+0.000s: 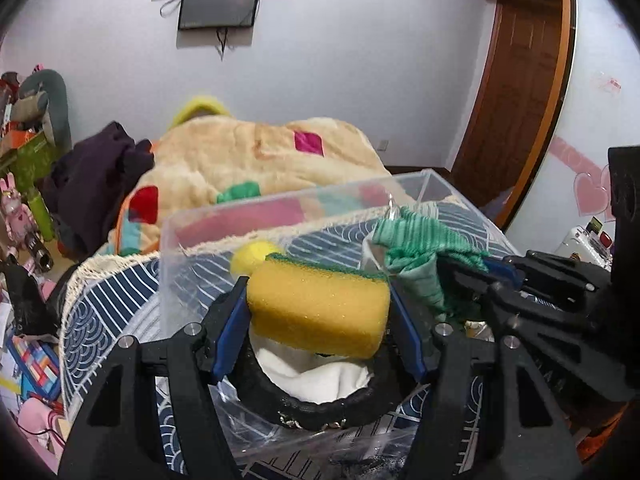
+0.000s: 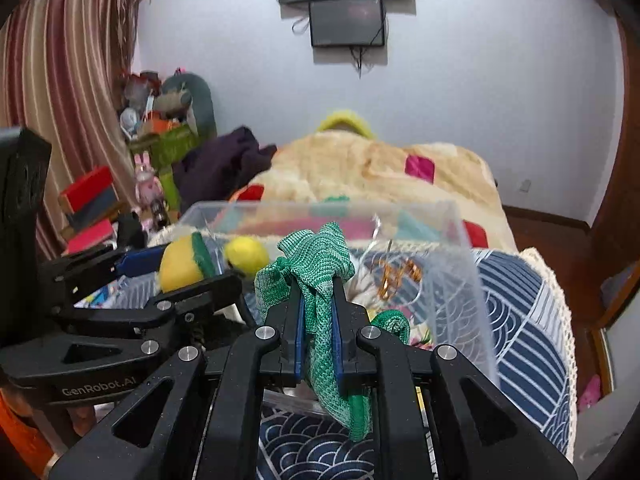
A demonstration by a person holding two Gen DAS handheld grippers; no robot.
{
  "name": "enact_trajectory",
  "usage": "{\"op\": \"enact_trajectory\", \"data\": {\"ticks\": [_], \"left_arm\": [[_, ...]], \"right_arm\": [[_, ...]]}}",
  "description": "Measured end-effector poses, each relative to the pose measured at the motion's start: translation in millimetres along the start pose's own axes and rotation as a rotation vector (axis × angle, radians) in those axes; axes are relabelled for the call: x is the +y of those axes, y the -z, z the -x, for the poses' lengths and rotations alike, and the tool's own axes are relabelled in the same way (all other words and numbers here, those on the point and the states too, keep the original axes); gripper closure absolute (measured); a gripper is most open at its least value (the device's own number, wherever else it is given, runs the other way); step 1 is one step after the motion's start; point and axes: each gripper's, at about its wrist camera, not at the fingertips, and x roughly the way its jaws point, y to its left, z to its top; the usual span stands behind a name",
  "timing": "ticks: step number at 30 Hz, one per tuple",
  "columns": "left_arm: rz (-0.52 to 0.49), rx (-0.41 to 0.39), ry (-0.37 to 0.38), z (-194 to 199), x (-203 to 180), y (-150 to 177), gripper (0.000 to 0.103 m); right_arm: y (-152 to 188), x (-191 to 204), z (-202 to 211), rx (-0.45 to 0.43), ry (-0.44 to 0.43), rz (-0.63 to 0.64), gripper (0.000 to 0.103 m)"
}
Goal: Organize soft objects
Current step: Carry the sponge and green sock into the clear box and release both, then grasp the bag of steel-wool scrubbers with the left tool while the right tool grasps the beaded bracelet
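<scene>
We see a pale, plain wall (image 2: 480, 80) at the far end of the room, with a dark screen (image 2: 347, 23) mounted on it and loose cables hanging below. A bed (image 2: 380, 176) under a cream plush blanket with coloured patches stands against that wall. On the left hangs a striped curtain (image 2: 68, 80) in reddish and pale bands, beside a cluttered corner of boxes and toys (image 2: 160, 128). A brown wooden door (image 1: 524, 80) stands on the right, over a dark wooden floor (image 2: 548, 236).
</scene>
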Motion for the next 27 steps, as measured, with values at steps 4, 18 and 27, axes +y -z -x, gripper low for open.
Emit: {"op": "enact_trajectory", "data": {"ticks": [4,18,27], "left_arm": [[0.003,0.012,0.005,-1,2,1,0.037],[-0.025,-0.063,0.003,55,-5,4,0.025],[-0.053,-0.126,-0.012,100,-13,25,0.006]], "right_arm": [[3,-1,6,0.000,0.023,0.017,0.083],[2,-3,56,-0.095,0.035,0.041,0.045],[11,-17,93,-0.177,0.117,0.016,0.016]]}}
